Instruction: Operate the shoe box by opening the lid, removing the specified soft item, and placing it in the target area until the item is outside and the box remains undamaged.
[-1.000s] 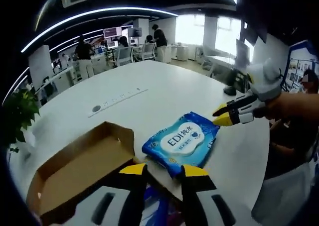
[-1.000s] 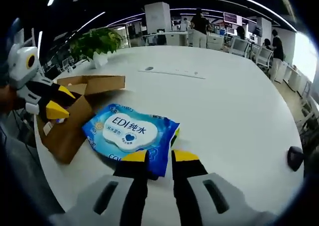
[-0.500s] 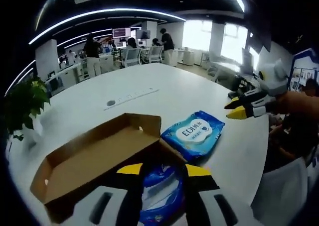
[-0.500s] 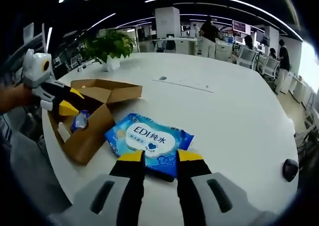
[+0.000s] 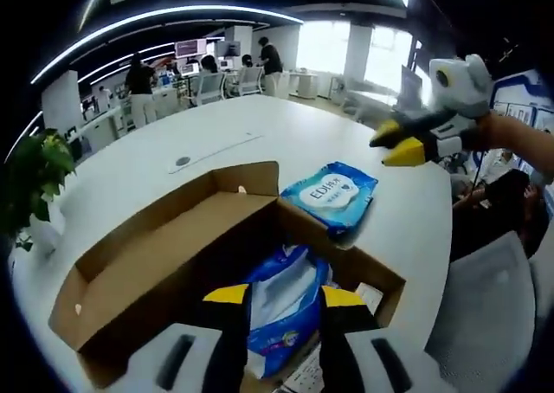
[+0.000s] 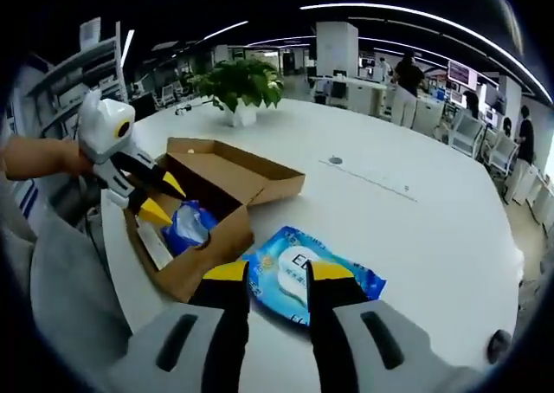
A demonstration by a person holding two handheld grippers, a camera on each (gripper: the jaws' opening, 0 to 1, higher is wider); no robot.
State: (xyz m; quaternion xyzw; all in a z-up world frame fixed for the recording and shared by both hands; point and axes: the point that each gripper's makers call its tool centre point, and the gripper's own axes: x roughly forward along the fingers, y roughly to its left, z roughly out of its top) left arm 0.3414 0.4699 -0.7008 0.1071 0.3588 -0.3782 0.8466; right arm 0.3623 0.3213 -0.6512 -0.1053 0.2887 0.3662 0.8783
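Potted plant behind open box; blue pack inside, wipes pack beside it. Both grippers slightly open, empty.

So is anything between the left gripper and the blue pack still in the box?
Nothing visible: the box lies open, its lid folded back, and the left gripper hangs over the blue pack with clear space between.
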